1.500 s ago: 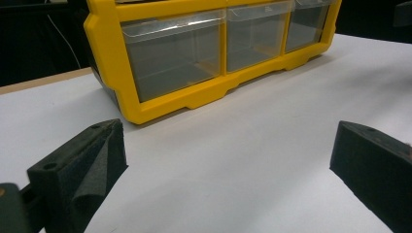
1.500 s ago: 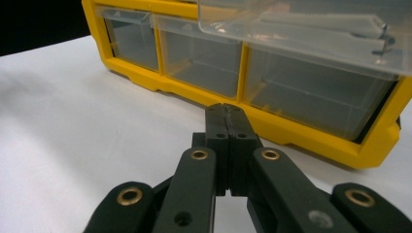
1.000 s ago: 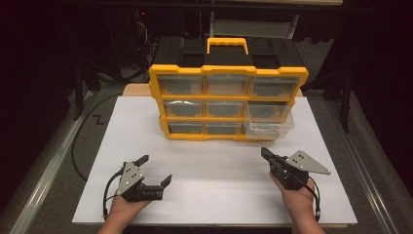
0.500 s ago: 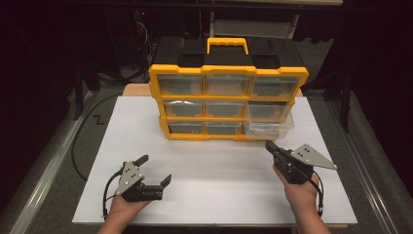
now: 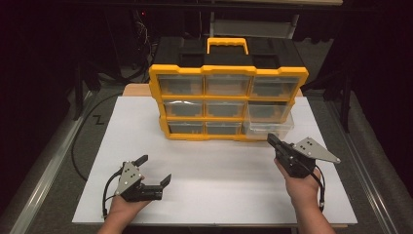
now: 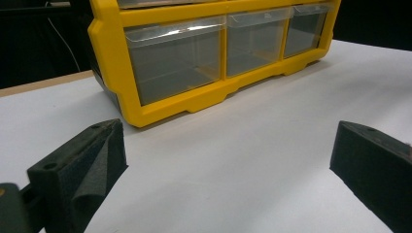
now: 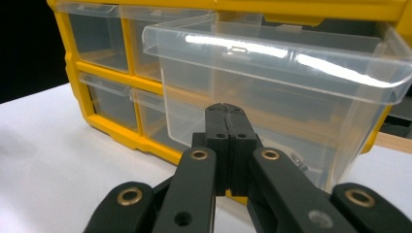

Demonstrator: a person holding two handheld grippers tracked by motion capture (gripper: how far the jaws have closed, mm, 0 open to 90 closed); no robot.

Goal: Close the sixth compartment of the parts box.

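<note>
A yellow and black organiser (image 5: 228, 100) with clear drawers stands at the back of the white table (image 5: 214, 165). Its middle-right drawer (image 5: 269, 118) is pulled out and looms close in the right gripper view (image 7: 272, 92). My right gripper (image 5: 272, 140) is shut with nothing between its jaws, raised just in front of that drawer; the pressed-together pads (image 7: 227, 121) point at its clear front wall. My left gripper (image 5: 154, 170) rests low near the table's front left, open and holding nothing, its pads (image 6: 92, 160) wide apart and facing the organiser's bottom row (image 6: 194, 63).
A yellow carry handle (image 5: 227, 45) tops the organiser. Black cables (image 5: 83, 141) trail off the table's left side. A metal rail (image 5: 44, 180) runs along the left edge, with dark equipment behind.
My right gripper has risen and moved forward, closer to the pulled-out drawer. The left gripper has stayed where it was.
</note>
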